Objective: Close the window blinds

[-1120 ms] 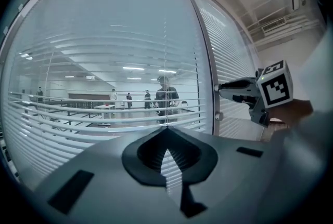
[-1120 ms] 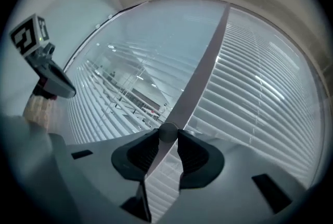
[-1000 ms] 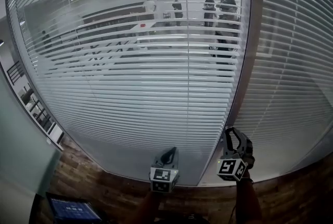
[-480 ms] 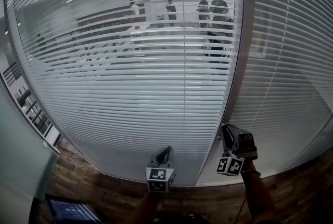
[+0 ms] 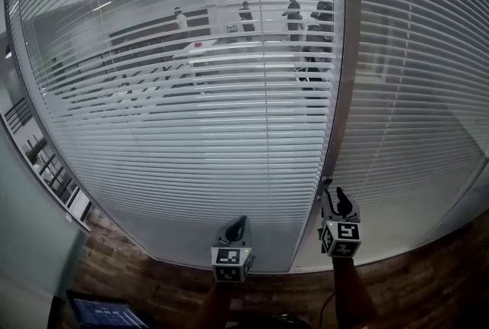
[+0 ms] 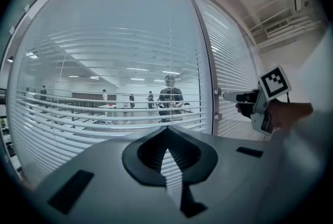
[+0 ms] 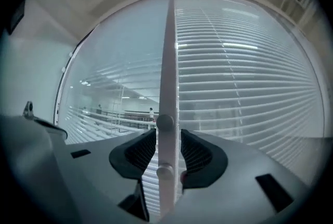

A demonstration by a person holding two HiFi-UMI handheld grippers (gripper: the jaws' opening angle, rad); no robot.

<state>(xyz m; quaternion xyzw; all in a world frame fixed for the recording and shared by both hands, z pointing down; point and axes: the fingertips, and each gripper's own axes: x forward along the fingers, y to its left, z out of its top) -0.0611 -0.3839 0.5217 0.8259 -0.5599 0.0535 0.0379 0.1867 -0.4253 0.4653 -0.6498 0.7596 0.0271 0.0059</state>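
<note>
The right gripper has rolled upright since the earlier frame. Its fingers have just been opening and now stand apart on either side of the post, with a knob between them. The left gripper hangs low before the glass with its fingers together on nothing.

The blinds fill the pane ahead, and their slats are tilted open enough for us to see people beyond. We judge this to be the reach for the control. Next we would close on the knob and turn it.

We cannot tell whether the pads touch the knob yet. Nor can we tell whether this knob or the second one below it drives this pane.
</note>
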